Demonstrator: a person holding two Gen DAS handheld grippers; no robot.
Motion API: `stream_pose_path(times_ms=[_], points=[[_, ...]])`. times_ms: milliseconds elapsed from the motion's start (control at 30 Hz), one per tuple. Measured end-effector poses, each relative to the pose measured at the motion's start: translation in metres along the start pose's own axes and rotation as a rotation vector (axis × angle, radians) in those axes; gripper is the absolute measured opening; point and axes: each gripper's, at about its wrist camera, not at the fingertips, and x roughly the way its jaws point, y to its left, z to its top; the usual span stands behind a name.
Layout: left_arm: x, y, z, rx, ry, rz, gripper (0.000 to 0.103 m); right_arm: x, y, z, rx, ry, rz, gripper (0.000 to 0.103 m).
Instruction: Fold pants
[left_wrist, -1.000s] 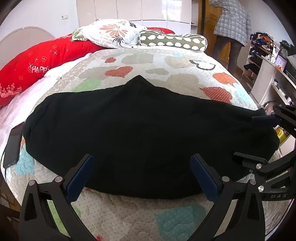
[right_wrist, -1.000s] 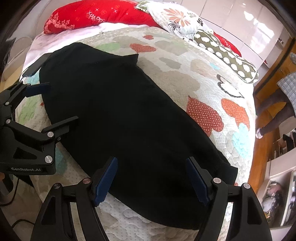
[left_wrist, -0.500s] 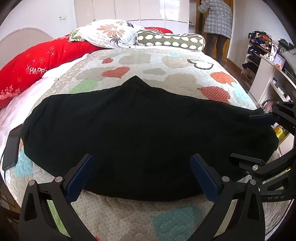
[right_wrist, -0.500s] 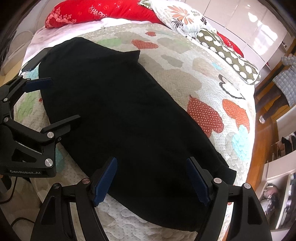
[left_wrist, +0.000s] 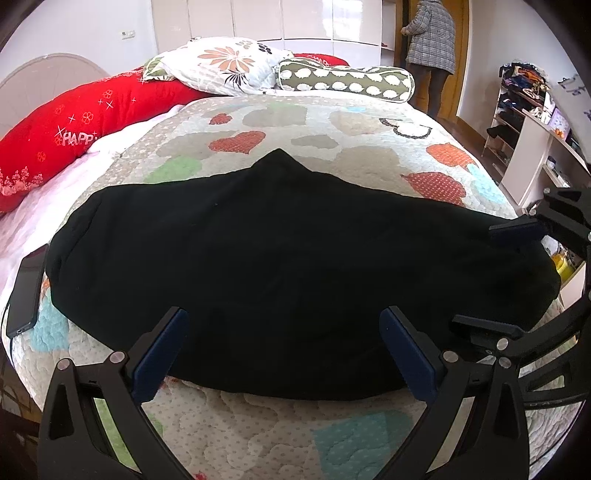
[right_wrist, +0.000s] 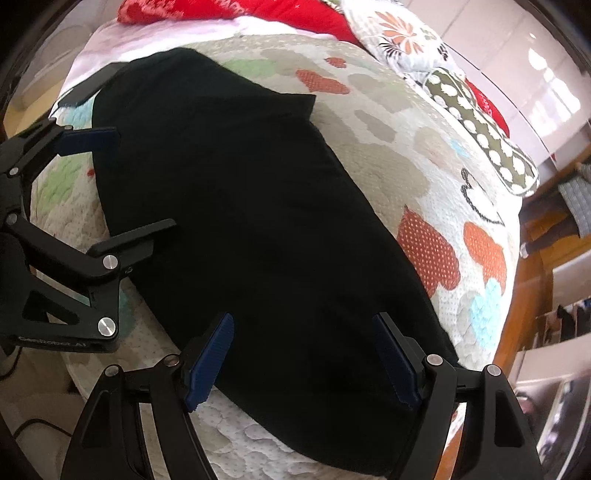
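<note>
Black pants (left_wrist: 288, 266) lie flat across the near half of a quilted bedspread (left_wrist: 332, 125) w/ heart patches, long axis running left-right in the left wrist view; a small point of cloth juts toward the pillows at the far edge, mid-span; near edge is a smooth curve just short of the bed's front rim, w/ a strip of bare quilt below it; left gripper (left_wrist: 284, 354) hangs over that near edge, jaws spread wide, blue pads clear of the cloth, nothing pinched; right gripper (right_wrist: 303, 358) sits over the pants' right end, jaws likewise spread, nothing b/w them but cloth below, contact can't be told; each gripper shows in the other's view, near but apart; a dark phone (left_wrist: 26, 291) lies at the pants' left end, just beside the cloth; far half of the bed is open quilt up to a red cushion (left_wrist: 74, 125), a floral pillow (left_wrist: 225, 66) & a spotted bolster (left_wrist: 343, 79); a person in a checked coat (left_wrist: 432, 33) stands by the door, well apart
</note>
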Motion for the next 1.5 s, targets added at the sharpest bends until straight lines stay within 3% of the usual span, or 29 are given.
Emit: stream_pose_path(times_ms=[267,867,1500], points=[[-0.003,0.004,0.001,-0.005,-0.014,0.008,0.103,0.005,0.015,0.008,-0.089,0.037,-0.006,0.079],[-0.005,0.019,0.002,-0.041,-0.02,0.018,0.103,0.004,0.027,0.025,-0.15,0.046,-0.012,0.079],[-0.001,0.009,0.0,-0.006,-0.006,0.003,0.103,0.009,0.007,0.018,-0.093,0.06,-0.016,0.079]])
